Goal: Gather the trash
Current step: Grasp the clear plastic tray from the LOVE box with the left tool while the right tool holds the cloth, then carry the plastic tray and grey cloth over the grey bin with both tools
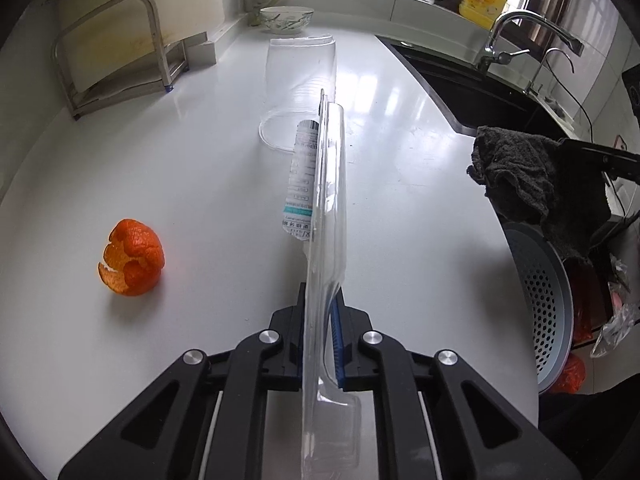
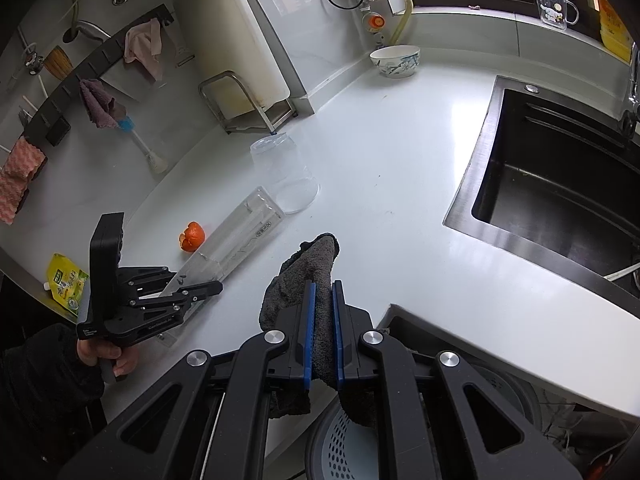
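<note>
1. The left hand-held gripper (image 1: 320, 320) is pinching a clear plastic blister package (image 1: 328, 208) edge-on between its blue-padded fingers; a printed white label shows along the package's left face.
2. In the right wrist view the same left hand-held gripper (image 2: 196, 294) sits at the near left edge of the white table (image 2: 400, 168), held by a bare hand (image 2: 106, 354), with the long clear package (image 2: 240, 232) reaching from it diagonally toward the middle of the table.
3. The right hand-held gripper (image 2: 322, 300) is pressed together on a dark grey cloth (image 2: 308, 272), which bunches up ahead of the fingers and hangs below them.
4. A clear plastic cup (image 1: 298, 88) lies on its side on the table just beyond the far end of the package, its open mouth facing the package.
5. An orange peel (image 1: 134, 258), curled into a ball, rests on the table to the left of the package, well apart from the cup.
6. A grey perforated bin (image 1: 548, 312) stands off the table's right edge; red and clear wrappers show inside it.
7. Far back on the table sits a patterned white bowl (image 1: 286, 18); a metal rack (image 1: 116, 52) stands against the left wall.
8. A dark sink (image 2: 560, 176) with a chrome faucet (image 1: 520, 28) is set into the table at the right.
9. A yellow packet (image 2: 66, 280) lies at the table's near left edge.
</note>
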Demonstrator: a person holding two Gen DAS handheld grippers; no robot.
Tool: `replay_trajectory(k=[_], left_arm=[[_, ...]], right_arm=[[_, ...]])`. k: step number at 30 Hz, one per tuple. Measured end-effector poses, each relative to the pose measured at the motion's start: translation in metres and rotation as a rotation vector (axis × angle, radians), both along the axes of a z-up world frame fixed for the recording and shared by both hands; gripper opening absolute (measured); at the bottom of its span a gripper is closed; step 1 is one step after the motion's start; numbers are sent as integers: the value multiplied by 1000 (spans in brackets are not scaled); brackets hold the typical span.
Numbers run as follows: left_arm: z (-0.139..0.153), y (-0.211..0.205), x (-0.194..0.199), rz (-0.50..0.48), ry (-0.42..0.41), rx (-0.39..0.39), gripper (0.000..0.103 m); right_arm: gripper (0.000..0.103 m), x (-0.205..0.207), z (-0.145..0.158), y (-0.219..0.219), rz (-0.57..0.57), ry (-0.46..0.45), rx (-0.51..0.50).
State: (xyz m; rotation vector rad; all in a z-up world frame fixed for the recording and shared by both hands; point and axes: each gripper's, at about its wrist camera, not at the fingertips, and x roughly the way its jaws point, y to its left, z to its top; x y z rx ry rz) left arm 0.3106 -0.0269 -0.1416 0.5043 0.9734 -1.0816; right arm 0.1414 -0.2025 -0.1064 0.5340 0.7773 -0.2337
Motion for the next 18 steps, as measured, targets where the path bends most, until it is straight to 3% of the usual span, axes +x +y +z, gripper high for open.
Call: replay_trajectory(k=[11,18], left_arm=[[34,17,-43,265,5,-1,10],[56,25,-89,382,-20,0,10]], right_arm=[[8,-10,3,2,63,-26,12],[8,-33,14,4,115,-42,6]])
